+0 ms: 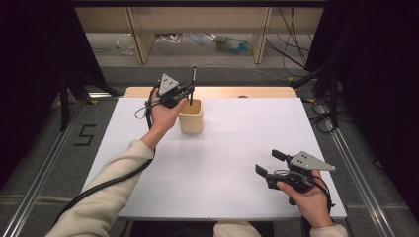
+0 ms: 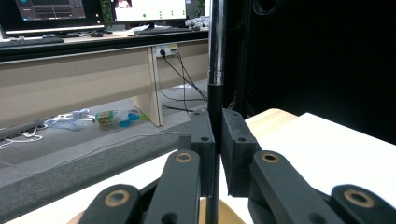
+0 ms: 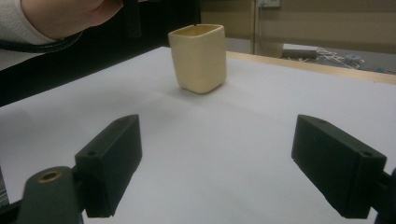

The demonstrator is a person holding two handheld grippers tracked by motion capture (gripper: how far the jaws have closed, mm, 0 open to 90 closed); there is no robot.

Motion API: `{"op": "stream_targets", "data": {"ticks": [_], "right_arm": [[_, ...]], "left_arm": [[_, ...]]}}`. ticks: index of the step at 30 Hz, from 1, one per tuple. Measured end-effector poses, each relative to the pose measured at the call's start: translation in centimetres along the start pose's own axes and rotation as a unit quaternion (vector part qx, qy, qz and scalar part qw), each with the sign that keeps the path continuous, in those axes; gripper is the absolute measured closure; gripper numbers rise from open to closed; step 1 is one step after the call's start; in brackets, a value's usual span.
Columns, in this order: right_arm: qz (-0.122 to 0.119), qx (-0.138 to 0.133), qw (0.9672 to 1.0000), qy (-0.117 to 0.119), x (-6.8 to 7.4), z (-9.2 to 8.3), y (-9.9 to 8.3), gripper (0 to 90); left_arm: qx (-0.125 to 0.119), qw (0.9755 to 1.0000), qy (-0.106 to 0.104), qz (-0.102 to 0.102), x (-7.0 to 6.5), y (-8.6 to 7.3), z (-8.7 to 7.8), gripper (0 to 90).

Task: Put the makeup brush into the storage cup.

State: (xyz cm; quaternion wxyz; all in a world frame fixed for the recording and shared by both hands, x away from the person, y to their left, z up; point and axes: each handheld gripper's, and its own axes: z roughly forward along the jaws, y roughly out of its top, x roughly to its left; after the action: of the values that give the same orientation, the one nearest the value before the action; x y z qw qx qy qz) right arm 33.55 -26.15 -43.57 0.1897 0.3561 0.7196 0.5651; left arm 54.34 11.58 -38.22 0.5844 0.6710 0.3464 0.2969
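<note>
The left gripper (image 1: 189,92) is clamped on a slim dark pen (image 1: 192,83), held upright with its tip inside the cream cup (image 1: 191,117) at the desk's (image 1: 237,148) far side. That pen looks light, stiff and slick, so a mid-shaft pinch suits it. The right gripper (image 1: 269,163) waits near the front edge, jaws spread and empty.

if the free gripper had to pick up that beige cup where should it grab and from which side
Probably across the beige cup mid-wall, on two opposite flat sides, coming in level from the near side: it stands upright, and the right gripper, open, already faces it.
</note>
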Motion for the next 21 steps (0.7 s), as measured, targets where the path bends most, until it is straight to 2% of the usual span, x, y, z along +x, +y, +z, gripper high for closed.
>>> {"op": "stream_targets", "data": {"ticks": [4,5,13,14,21], "right_arm": [[0.000,0.000,1.0000,0.000,0.00,0.00,0.00,17.3],[0.000,0.008,1.0000,0.001,0.00,-0.08,0.03,17.3],[0.000,0.001,1.0000,0.001,0.01,-0.01,-0.01,17.3],[0.000,0.009,1.0000,0.001,0.01,-0.10,0.04,17.3],[0.000,0.008,1.0000,0.002,0.02,-0.08,0.03,17.3]], "left_arm": [[0.000,1.0000,0.000,-0.001,0.01,-0.04,0.06,84.1],[0.000,1.0000,0.000,-0.001,0.01,-0.04,0.06,84.0],[0.000,1.0000,-0.001,0.003,-0.01,-0.18,0.24,84.0],[0.000,1.0000,-0.001,0.003,-0.01,-0.18,0.25,84.0],[-0.001,1.0000,-0.001,0.005,-0.01,-0.17,0.36,84.0]]}}
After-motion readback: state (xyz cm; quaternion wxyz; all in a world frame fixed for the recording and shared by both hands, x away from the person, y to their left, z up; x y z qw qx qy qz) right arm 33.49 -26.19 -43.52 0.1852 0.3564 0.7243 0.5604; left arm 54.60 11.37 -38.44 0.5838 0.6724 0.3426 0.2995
